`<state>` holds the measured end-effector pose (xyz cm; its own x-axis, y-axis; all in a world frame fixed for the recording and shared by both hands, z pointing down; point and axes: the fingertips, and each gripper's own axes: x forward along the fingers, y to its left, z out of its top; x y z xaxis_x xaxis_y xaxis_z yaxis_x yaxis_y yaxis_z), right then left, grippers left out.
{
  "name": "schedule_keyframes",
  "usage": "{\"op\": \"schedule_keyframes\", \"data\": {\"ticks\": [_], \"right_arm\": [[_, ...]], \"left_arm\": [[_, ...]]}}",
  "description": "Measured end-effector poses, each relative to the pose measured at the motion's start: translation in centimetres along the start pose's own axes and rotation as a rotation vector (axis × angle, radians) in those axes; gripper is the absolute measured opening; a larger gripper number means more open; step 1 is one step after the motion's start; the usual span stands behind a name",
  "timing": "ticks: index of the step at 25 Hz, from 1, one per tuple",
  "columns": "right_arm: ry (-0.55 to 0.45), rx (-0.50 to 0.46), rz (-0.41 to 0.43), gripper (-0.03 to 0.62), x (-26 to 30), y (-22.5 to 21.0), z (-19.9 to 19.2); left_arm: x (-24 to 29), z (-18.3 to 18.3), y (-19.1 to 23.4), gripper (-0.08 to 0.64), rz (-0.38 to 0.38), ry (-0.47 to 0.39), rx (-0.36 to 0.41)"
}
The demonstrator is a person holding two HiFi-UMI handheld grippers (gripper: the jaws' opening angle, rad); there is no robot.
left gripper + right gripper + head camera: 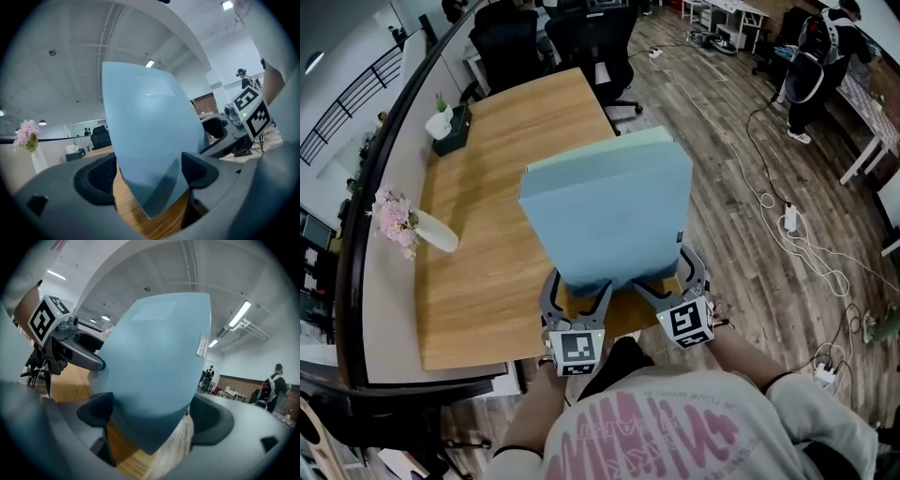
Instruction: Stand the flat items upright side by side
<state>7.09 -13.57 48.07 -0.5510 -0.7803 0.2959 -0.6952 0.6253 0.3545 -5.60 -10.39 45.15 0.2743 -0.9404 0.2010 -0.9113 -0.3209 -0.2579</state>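
Pad (609,211): blue, flat, held up tilted over the near edge of the counter (487,244).
Left tool (578,298): pinched on the pad's lower left corner.
Right tool (670,281): pinched on the pad's lower right corner.
Room: open wood is seen beyond and left of the pad; the counter's right edge gives onto the floor (741,253).
Vase (436,236): near the left edge, pink flowers in it.
Pot (440,122): far left, green plant in it.

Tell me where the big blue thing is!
Head view, middle: the blue flat item is held up over the near end of the wooden table, the left gripper and right gripper shut on its bottom edge.
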Motion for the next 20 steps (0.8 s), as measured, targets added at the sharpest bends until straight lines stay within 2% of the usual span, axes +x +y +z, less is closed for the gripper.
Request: {"op": "schedule_keyframes", "data": {"ticks": [5,20], "right_arm": [[0.026,-0.05,-0.016,0.511,1.1,-1.0,-1.1],[0.081,-0.062,0.006,0.502,2.4,-1.5,-3.3]], "left_arm": [[0.8,-0.7,-0.3,0.425,-0.016,0.014,0.044],[1.6,-2.6,-0.8,0.405,-0.01,0.075,0.072]]}}
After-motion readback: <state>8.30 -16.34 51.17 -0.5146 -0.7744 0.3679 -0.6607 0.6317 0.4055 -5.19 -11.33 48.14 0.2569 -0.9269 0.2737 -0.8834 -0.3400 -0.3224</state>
